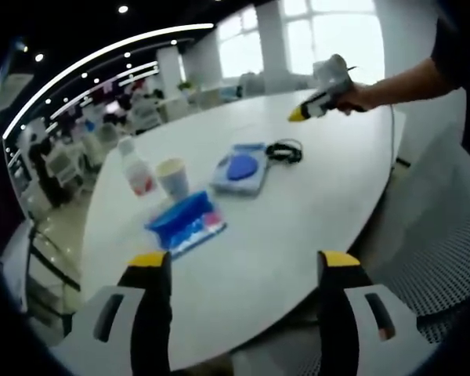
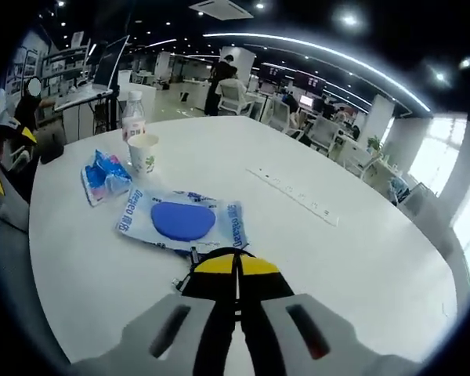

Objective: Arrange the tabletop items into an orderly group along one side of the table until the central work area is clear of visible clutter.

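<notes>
The left gripper (image 1: 245,266) hovers over the near edge of the white desk (image 1: 313,180) with its fingers spread wide and empty. The right gripper (image 2: 236,265) has its fingers pressed together, apparently pinching the black earphone cable (image 1: 284,150), though the tips hide the contact.

The clutter sits in a loose row: plastic bottle (image 2: 132,117), paper cup (image 2: 143,153), blue tissue pack (image 2: 104,176) and a flat blue-printed packet (image 2: 182,222).

The risks, as I judge them:
- The thin cable may slip free or drag against the packet just beside it.
- The bottle and cup stand upright and close together, so a careless nudge could topple either.
</notes>
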{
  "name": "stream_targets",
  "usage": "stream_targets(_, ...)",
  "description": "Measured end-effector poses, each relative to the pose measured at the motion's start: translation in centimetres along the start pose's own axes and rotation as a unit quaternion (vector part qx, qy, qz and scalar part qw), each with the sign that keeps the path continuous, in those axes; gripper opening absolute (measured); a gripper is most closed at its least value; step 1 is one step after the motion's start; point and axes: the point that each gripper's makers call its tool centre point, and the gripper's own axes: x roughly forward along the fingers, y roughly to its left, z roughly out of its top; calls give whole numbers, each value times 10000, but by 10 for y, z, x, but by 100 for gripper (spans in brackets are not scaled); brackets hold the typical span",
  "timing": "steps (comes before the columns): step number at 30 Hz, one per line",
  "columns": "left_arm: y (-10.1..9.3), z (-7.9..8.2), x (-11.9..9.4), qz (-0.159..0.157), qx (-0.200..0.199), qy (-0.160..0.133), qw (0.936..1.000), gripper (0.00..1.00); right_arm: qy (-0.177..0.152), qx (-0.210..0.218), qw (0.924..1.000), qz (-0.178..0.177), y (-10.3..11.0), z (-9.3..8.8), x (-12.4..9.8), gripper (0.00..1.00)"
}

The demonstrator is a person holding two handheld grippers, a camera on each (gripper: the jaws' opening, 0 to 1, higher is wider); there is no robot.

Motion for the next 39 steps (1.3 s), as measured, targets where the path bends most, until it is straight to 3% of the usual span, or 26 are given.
stream_targets(3,0,0,0,4,-5,2,10000,73,53,-3,9999,103,3,-6,3,0)
stream_targets(9,0,0,0,23,-23,2,10000,73,216,190,9993,225,7,-19,10,18)
stream_targets(18,1,0,0,47,-31,13,10000,73,396,579,9970,338,14,-33,27,31)
stream_targets(27,1,-1,1,37,-7,69,10000,73,473,996,9928,479,26,-45,48,39)
stream_targets(39,3,-3,1,86,-1,138,9999,72,499,1380,9876,555,37,-55,68,40)
